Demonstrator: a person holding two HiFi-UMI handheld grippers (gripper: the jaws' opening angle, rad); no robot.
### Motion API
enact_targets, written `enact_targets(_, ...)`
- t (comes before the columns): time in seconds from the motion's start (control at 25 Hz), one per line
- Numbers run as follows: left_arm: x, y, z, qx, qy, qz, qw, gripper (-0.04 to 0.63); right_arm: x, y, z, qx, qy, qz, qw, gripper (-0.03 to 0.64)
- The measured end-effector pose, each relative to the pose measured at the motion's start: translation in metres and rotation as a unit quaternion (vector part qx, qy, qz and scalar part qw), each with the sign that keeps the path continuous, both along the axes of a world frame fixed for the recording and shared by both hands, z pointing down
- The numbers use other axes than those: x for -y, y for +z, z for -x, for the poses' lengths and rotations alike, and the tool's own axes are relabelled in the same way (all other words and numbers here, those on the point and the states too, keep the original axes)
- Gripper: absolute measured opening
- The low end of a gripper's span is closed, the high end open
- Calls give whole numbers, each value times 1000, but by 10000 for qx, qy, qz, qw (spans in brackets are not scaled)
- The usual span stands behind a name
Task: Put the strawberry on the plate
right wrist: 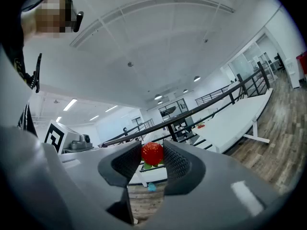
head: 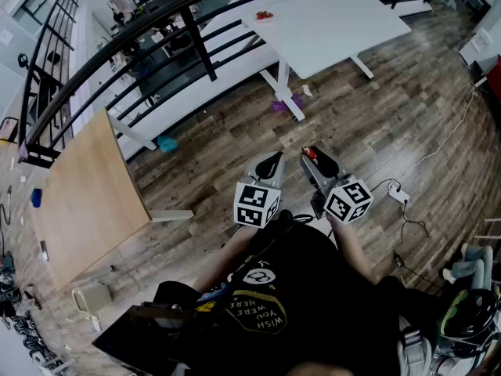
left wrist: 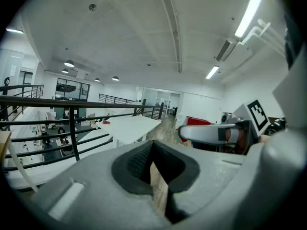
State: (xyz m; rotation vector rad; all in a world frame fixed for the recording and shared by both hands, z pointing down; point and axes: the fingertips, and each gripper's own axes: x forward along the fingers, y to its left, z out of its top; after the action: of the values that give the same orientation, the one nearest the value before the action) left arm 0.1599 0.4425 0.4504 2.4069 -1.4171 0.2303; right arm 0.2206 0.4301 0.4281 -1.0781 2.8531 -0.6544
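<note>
**Strawberry [right wrist: 152,153] gripped by the right gripper [right wrist: 152,147], well apart from the plate [head: 257,16].**
Its pads pinch the fruit at both sides. Left gripper [left wrist: 152,152], at 9 o'clock beside it in the head view: jaws together, empty. Plate on white table [head: 337,30], toward 12 o'clock.

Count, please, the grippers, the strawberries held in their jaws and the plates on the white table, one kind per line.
Grippers: 2, the left gripper and the right gripper
Strawberries held: 1, the strawberry between the right gripper's jaws
Plates: 1, the plate far off on the white table
Total: 4
</note>
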Motion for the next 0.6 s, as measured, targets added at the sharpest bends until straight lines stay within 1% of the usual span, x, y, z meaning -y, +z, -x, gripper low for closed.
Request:
enact_targets(0.44,2,7,16,-88,1,111,9999,2,1,6,15,-3,-11,69,10000,138)
enact_targets(0.6,2,7,23,-104,24,172,9998,2,2,10,24,-85,-37,153,9998,140)
